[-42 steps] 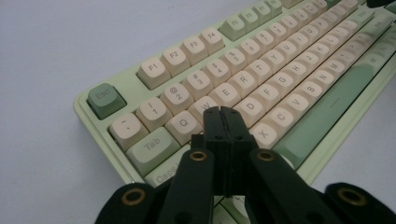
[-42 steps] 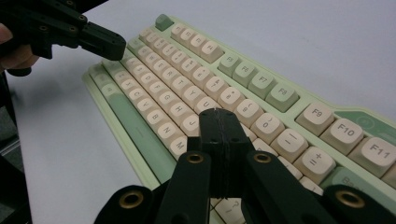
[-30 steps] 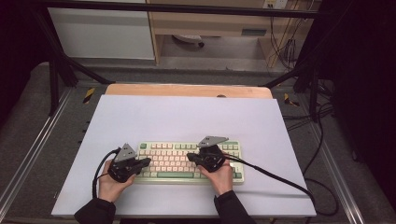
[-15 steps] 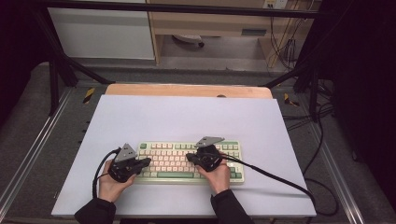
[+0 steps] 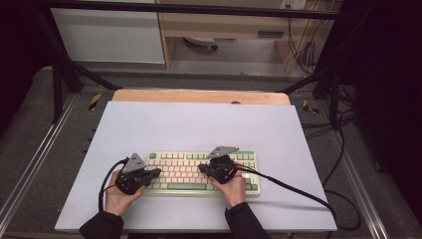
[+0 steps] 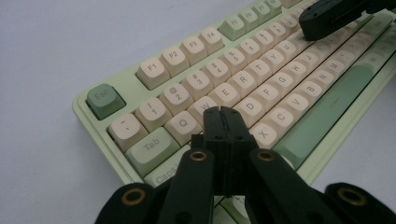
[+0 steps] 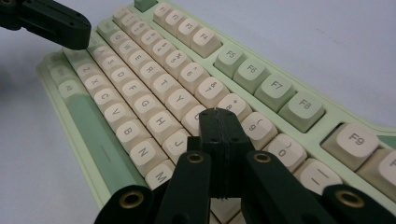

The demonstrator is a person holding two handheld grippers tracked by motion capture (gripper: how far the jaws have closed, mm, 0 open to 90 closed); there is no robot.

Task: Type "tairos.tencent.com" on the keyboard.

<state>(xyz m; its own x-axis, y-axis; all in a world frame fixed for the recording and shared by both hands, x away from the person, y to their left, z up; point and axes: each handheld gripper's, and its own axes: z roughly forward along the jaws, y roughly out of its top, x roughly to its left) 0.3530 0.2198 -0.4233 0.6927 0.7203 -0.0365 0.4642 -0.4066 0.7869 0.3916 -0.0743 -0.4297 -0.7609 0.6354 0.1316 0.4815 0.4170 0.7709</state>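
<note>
High view: white table (image 5: 199, 124), grey floor (image 5: 30, 149).

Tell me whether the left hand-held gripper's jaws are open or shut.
Shut. In the left gripper view, the left hand-held gripper shows both black jaws pressed together with nothing between, tips over the keyboard near the W key.

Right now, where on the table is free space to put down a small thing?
The white mat is bare between the keyboard and the wooden strip at the far edge. It also has free patches left and right of the keyboard. The near middle is crowded: both hands hold the left gripper and right gripper over the keys, with cables trailing.
</note>
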